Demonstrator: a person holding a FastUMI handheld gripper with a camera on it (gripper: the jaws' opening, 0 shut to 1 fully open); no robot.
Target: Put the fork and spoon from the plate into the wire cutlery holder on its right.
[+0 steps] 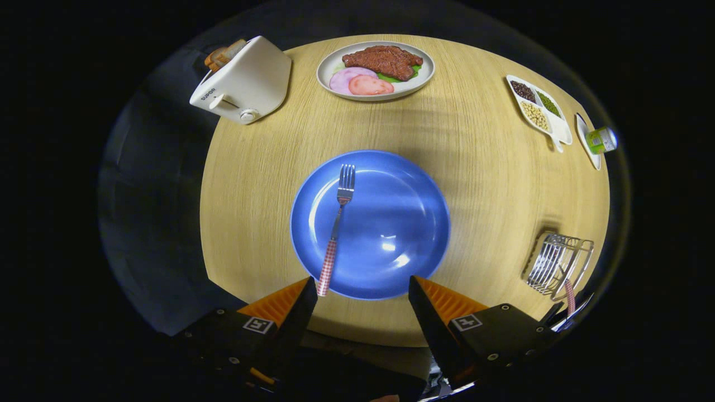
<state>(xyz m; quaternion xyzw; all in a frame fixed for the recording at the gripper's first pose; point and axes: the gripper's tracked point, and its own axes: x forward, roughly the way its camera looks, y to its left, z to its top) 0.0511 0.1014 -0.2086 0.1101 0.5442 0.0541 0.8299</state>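
On the far left of the round wooden table (480, 167), we see a white toaster (246, 81) with slices of bread (223, 54) standing in its slot. To its right, at the table's far edge, a pale plate (329, 66) holds a slab of brown meat (382, 60), two pink slices and a green leaf. Nearer to us lies the blue plate (391, 223), and on its left half rests the fork (337, 223), tines pointing away from us, its red-and-white checked handle reaching over the near rim. Our gripper (363, 290) hangs over the near edge of the table with its orange-backed fingers (293, 304) spread wide and holding nothing; the tip of the fork's handle sits just beside the left finger, and we cannot tell whether they touch. Further right, a white divided dish (558, 131) carries dark, green and pale beans, with a small green-labelled jar (602, 139) on its side just beyond it. The wire cutlery holder (561, 262) stands well right of the blue plate, and a pink checked handle (570, 296) shows at its near end.
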